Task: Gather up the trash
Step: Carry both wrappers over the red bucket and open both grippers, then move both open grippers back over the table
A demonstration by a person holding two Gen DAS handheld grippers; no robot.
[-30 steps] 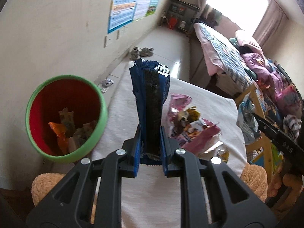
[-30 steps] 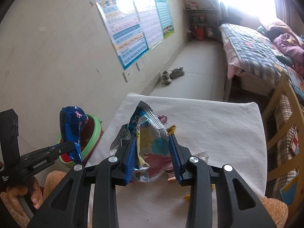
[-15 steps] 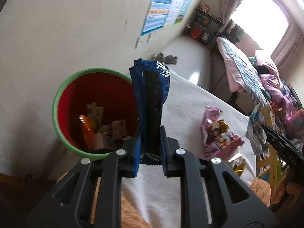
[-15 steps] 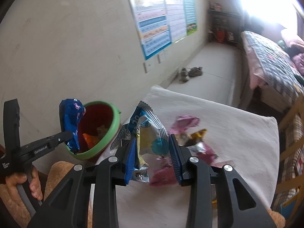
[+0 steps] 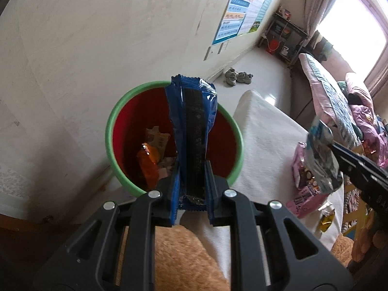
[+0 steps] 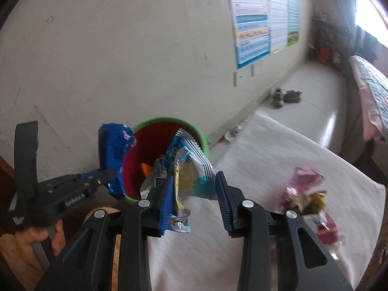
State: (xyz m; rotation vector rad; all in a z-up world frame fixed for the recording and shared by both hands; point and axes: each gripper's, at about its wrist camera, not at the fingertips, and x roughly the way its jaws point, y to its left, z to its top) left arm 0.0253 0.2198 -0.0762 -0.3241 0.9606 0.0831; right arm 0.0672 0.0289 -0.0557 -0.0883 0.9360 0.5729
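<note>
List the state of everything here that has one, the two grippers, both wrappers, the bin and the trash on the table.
left gripper: shut on blue wrapper
blue wrapper: upright, held over the bin
right gripper: holding the white wrapper
white wrapper: crumpled, near the bin
bin: open, partly filled
pink wrappers: loose on the table

Motion blurs the pink wrappers (image 6: 312,198); the blue wrapper (image 5: 194,131) hides the bin's (image 5: 116,111) middle.

The blue wrapper (image 5: 191,131) at frame centre is glossy, crinkled foil-like plastic; the bin (image 5: 116,121) behind looks like smooth plastic. At right, the white table cover (image 5: 266,145) is matt cloth, and the left gripper (image 5: 191,189) is matt black plastic.
</note>
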